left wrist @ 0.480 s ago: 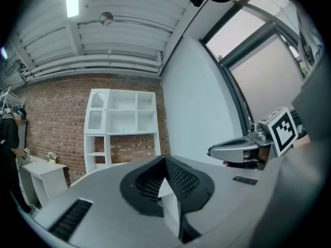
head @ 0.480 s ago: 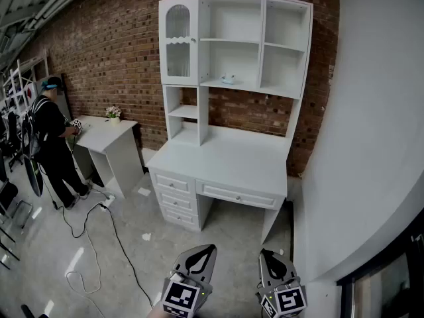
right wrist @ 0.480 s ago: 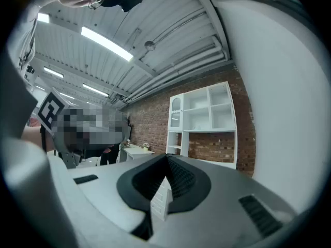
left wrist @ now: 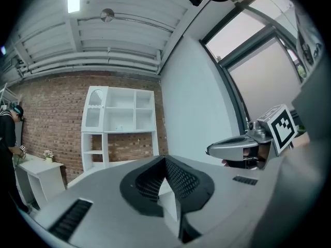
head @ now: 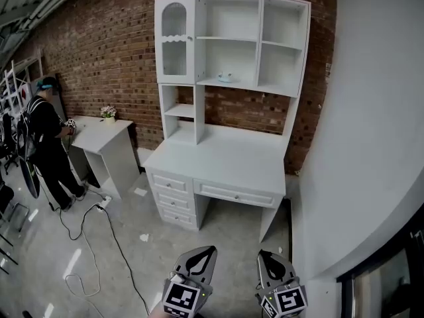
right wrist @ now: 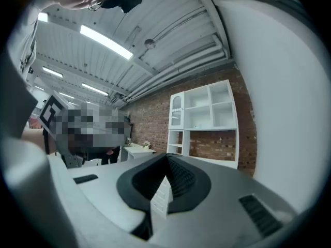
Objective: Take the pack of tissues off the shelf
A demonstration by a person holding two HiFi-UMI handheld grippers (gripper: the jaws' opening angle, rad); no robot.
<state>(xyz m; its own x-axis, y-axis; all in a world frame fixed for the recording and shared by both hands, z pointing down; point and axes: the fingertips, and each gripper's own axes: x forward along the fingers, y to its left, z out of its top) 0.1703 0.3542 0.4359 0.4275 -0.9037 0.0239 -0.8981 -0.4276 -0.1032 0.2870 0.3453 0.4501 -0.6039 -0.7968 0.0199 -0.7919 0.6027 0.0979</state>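
The pack of tissues point(head: 226, 78) is a small pale object on the middle shelf of the white hutch point(head: 232, 42), which stands on a white desk point(head: 222, 161) against the brick wall. It shows tiny in the left gripper view, the pack point(left wrist: 119, 127) lying in the same hutch point(left wrist: 120, 130). My left gripper point(head: 200, 257) and right gripper point(head: 270, 260) hang low at the bottom of the head view, well short of the desk. Both are shut with nothing between their jaws, as seen up close on the left gripper point(left wrist: 165, 161) and the right gripper point(right wrist: 166, 159).
A person point(head: 43, 138) stands far left at a small white table point(head: 99, 134) carrying a flower pot point(head: 108, 113). Cables point(head: 86, 237) trail over the floor. A white wall point(head: 371, 144) runs close along the right. The desk has drawers point(head: 175, 197) at its left.
The view has shifted slightly, so the desk and the person sit a little further left in frame. Both grippers stay shut in the same place.
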